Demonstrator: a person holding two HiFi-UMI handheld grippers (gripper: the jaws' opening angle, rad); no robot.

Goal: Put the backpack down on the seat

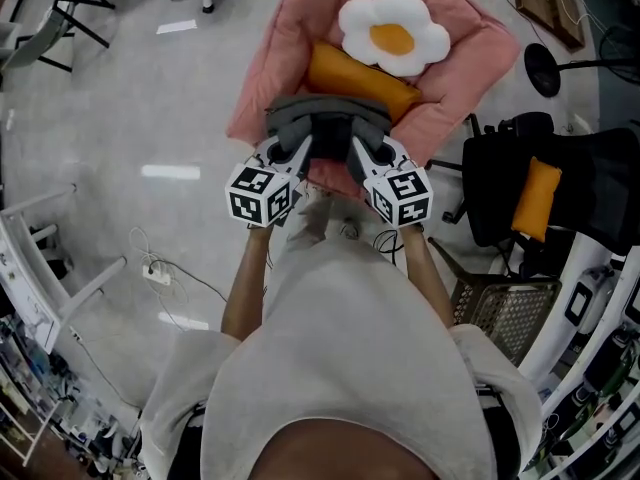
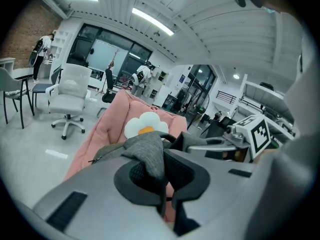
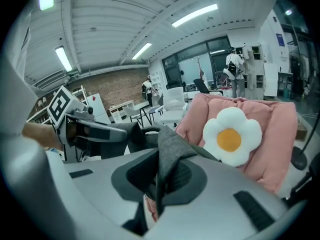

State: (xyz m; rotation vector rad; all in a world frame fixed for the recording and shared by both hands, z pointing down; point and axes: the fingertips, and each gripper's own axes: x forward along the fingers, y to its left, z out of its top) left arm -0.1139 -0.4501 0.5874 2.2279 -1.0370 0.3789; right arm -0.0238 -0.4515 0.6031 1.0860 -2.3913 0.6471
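The left gripper and right gripper each pinched a fold of the grey backpack, side by side; the pink seat lay just ahead.

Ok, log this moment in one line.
left gripper: shut on backpack | right gripper: shut on backpack | backpack: held over pink seat

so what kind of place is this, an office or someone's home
Probably an open-plan office or lab, not a home: a white swivel chair on a bare pale floor, long strip lights on the ceiling, and glass walls behind.
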